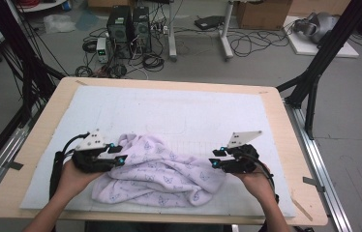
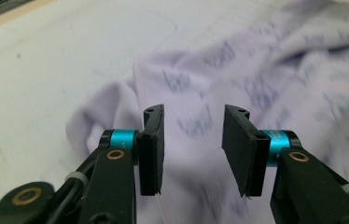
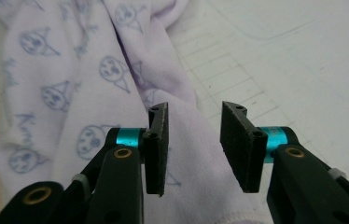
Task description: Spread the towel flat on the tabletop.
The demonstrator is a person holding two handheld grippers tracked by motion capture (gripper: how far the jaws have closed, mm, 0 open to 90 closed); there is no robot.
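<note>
The crumpled lilac cloth (image 1: 157, 171) lay on the white-covered surface (image 1: 179, 111) between the two tongs, its long axis running from one to the other, so each hand was about equally near its own end. The left tongs (image 1: 119, 155) sat at the cloth's left edge, jaws parted a moderate way, with fabric just ahead and beneath them but nothing pinched (image 2: 192, 140). The right tongs (image 1: 216, 158) stood likewise released (image 3: 193, 140), a fold of cloth rising into the gap between the jaws, not yet gripped.
</note>
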